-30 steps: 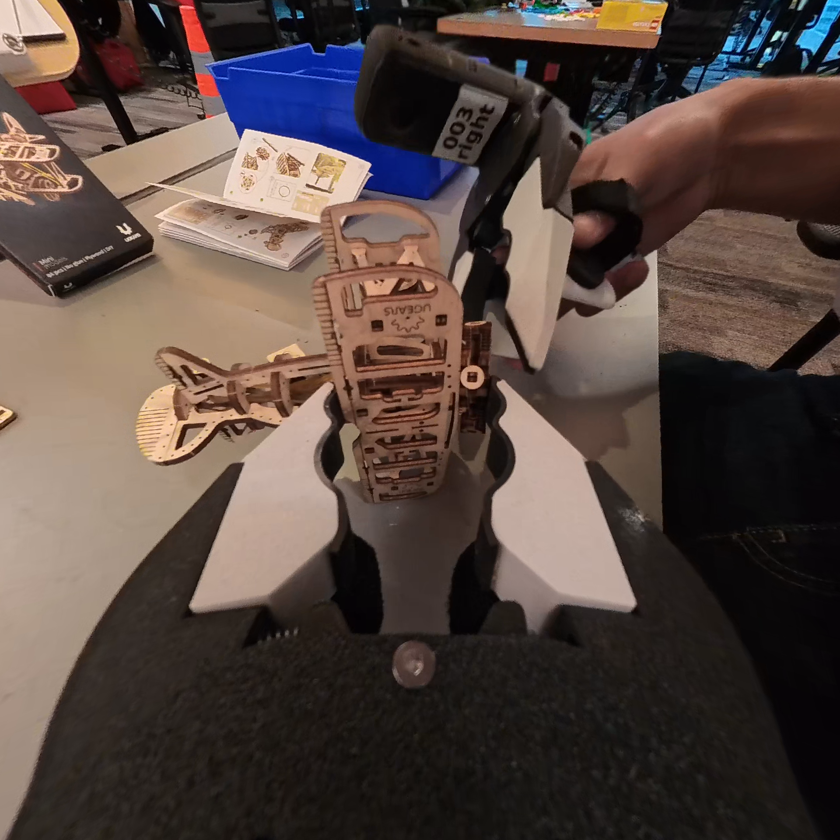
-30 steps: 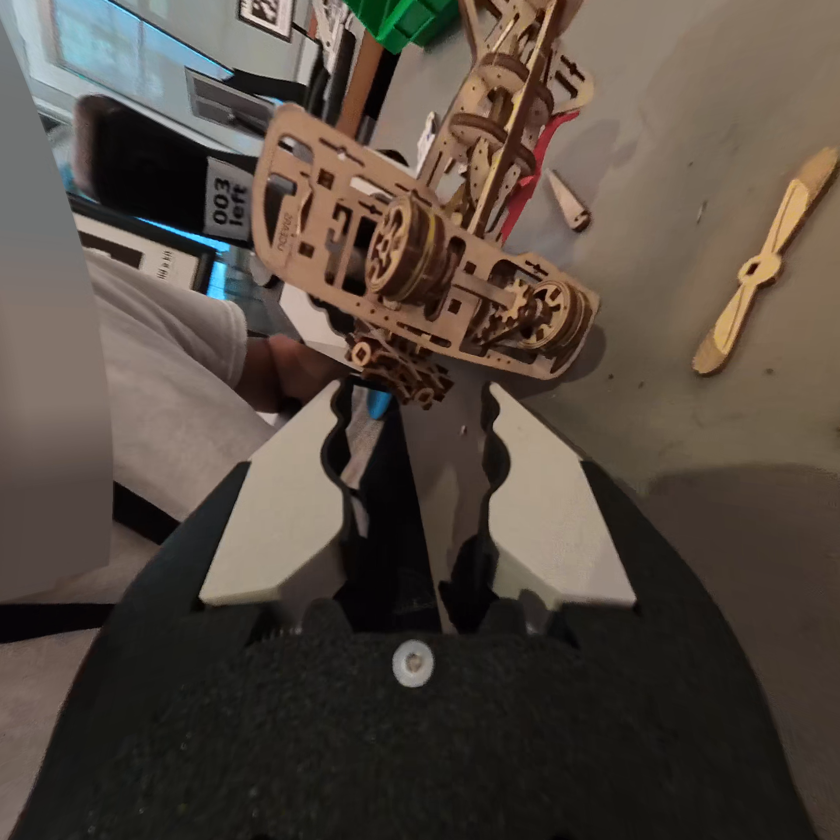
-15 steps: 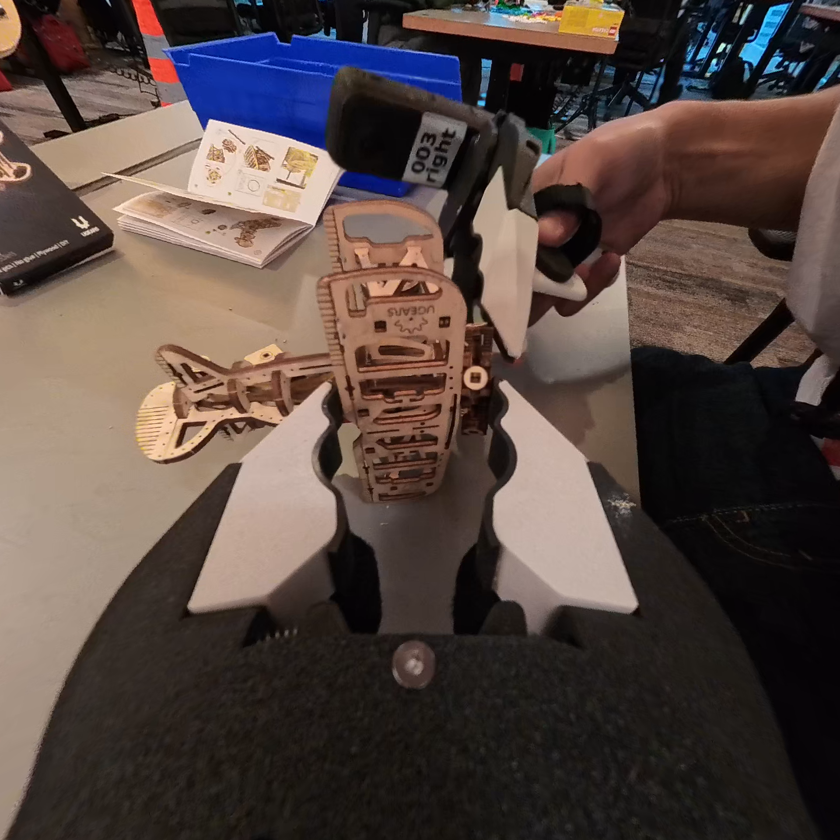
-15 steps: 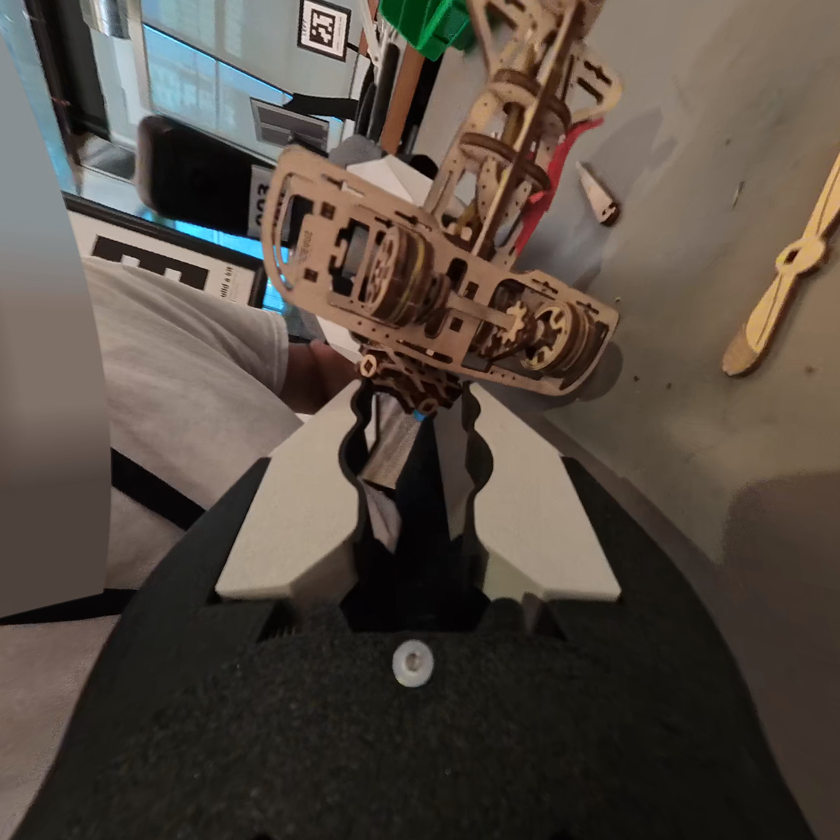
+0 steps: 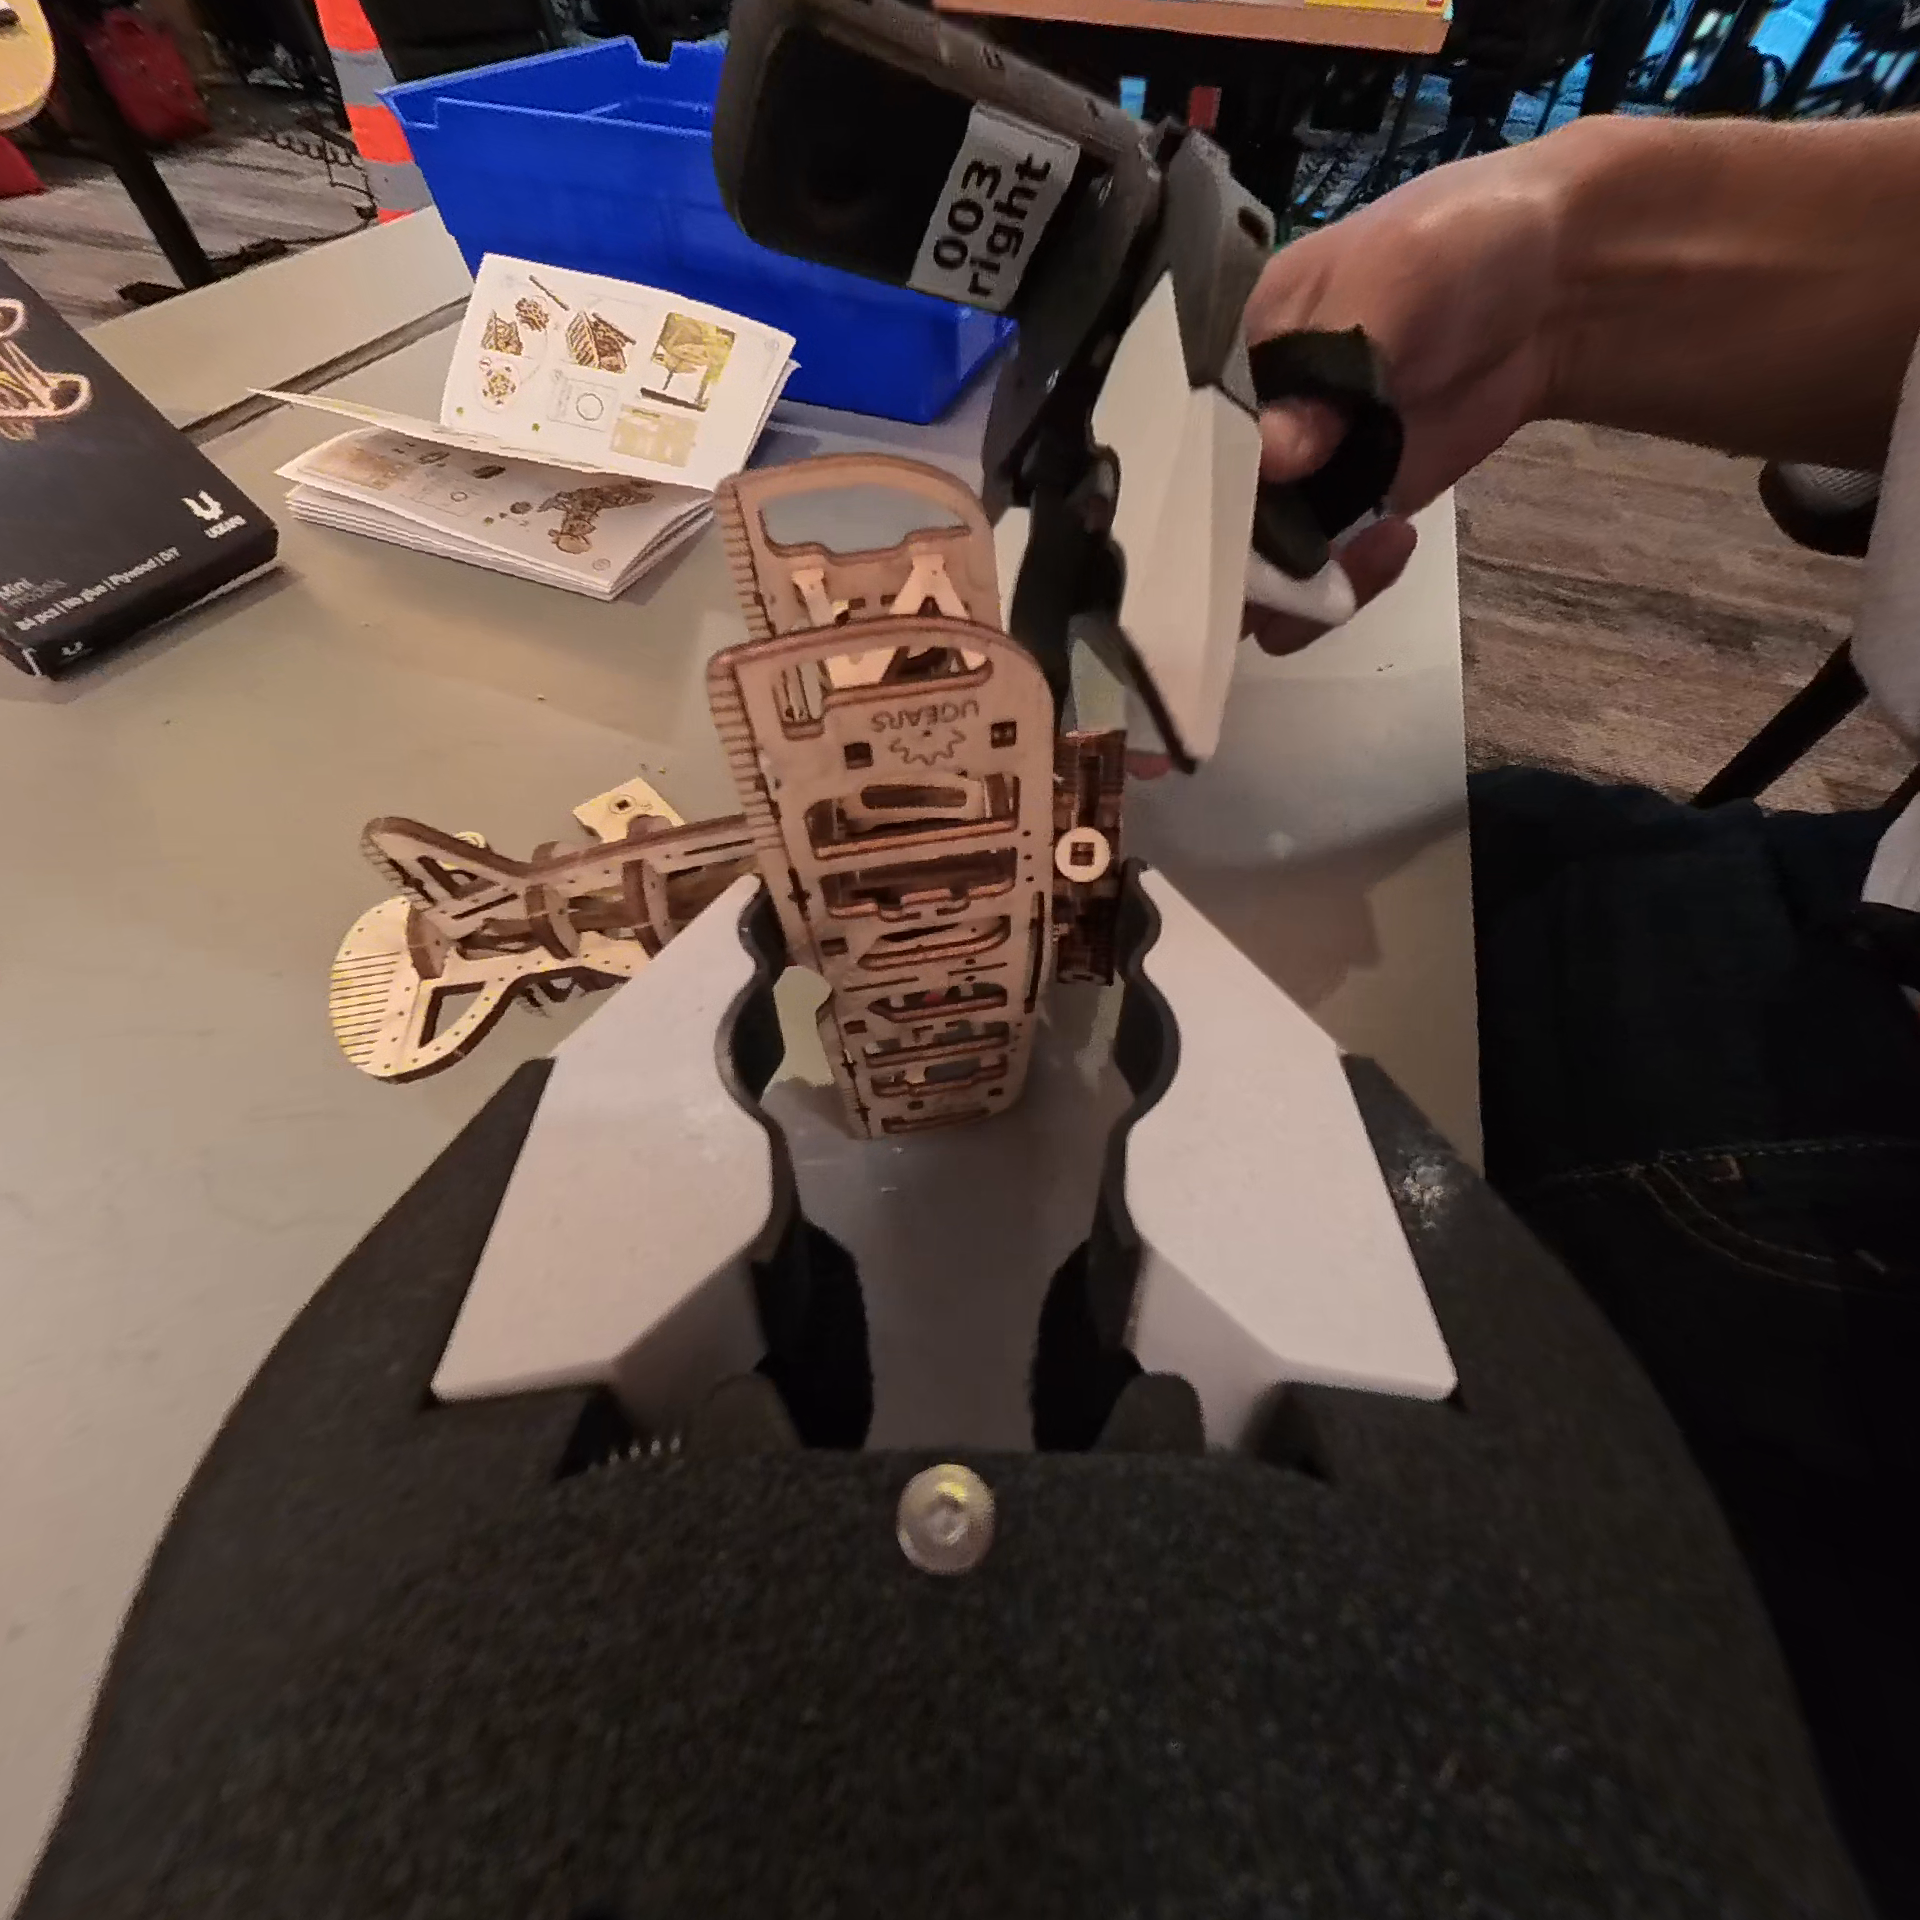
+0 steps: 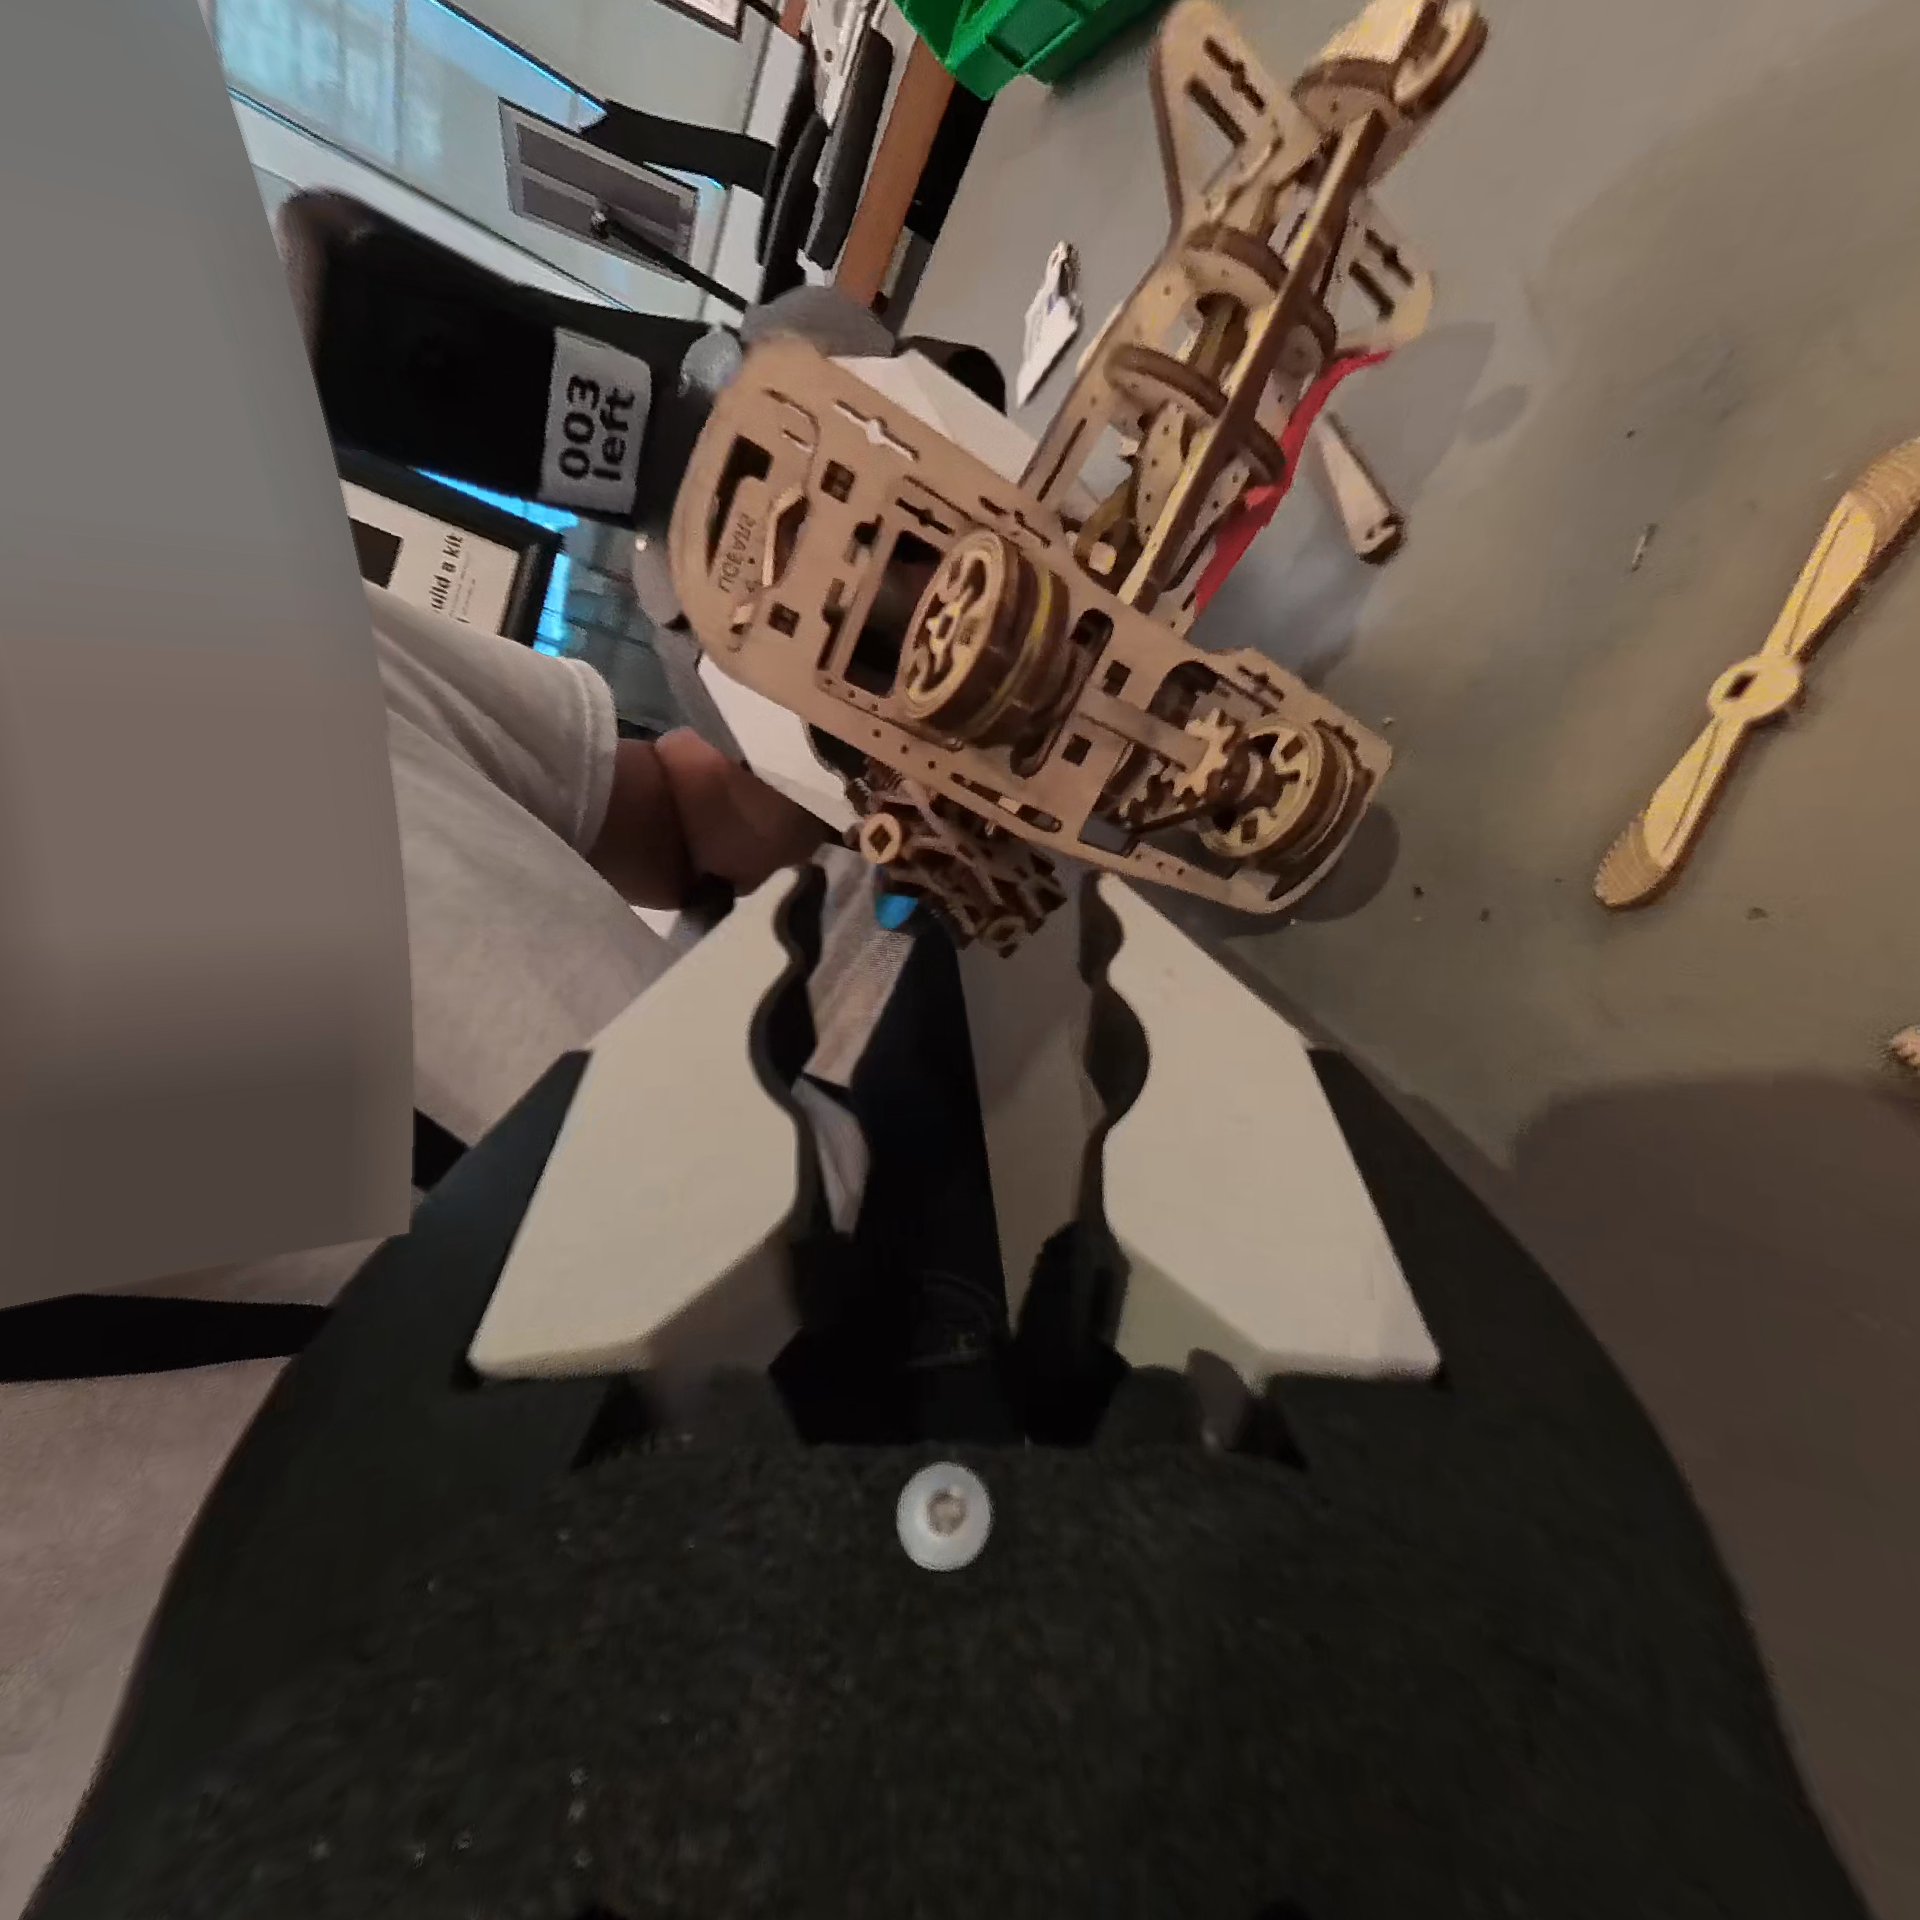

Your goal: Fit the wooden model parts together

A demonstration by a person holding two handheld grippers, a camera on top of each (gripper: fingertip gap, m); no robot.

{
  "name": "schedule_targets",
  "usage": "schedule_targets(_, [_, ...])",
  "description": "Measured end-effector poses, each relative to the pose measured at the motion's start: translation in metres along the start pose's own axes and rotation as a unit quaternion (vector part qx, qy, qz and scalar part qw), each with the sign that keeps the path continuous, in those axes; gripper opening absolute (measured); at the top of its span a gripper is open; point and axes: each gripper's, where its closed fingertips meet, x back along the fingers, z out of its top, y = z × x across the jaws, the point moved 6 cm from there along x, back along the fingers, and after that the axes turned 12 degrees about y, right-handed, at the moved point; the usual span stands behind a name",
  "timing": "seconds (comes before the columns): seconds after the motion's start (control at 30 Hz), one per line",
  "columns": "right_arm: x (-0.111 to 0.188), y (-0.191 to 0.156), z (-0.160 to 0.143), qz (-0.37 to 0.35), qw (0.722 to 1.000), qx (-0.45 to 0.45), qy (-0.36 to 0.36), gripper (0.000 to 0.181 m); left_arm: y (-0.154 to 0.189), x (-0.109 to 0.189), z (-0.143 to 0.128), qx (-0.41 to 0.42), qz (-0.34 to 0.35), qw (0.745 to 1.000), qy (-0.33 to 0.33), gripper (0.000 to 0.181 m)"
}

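Left gripper [image 5: 940, 940] jaws grip the light, fragile laser-cut plywood aeroplane model [image 5: 883, 852] by its fuselage; right gripper [image 6: 940, 914] jaws parted.

The wooden model [image 5: 894, 831] is pale tan plywood with dark brown laser-burnt edges and cut-out slots; a red strip [image 6: 1262, 468] shows along its fuselage. The loose propeller [image 6: 1756, 686] is lighter yellow-tan. The desk [image 5: 208, 935] is dull grey-green. Both grippers have pale grey fingers [image 5: 644, 1122] on black felt-like bodies. The bin [image 5: 623, 187] is bright blue, the box [image 5: 94, 499] black with a tan drawing, and the booklet [image 5: 540, 436] white with tan and yellow pictures
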Motion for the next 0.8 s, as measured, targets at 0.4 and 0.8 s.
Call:
schedule_targets(0.4, [-0.01,0.009,-0.012,0.044,0.985,-0.159,0.052,0.047,0.005,0.0,-0.002,-0.033,0.012,0.999,0.011,0.061])
schedule_targets(0.8, [-0.011,0.006,-0.007,0.027,0.987,-0.156,0.003,0.047,0.003,0.0,0.0,-0.017,-0.042,0.999,0.005,0.066])
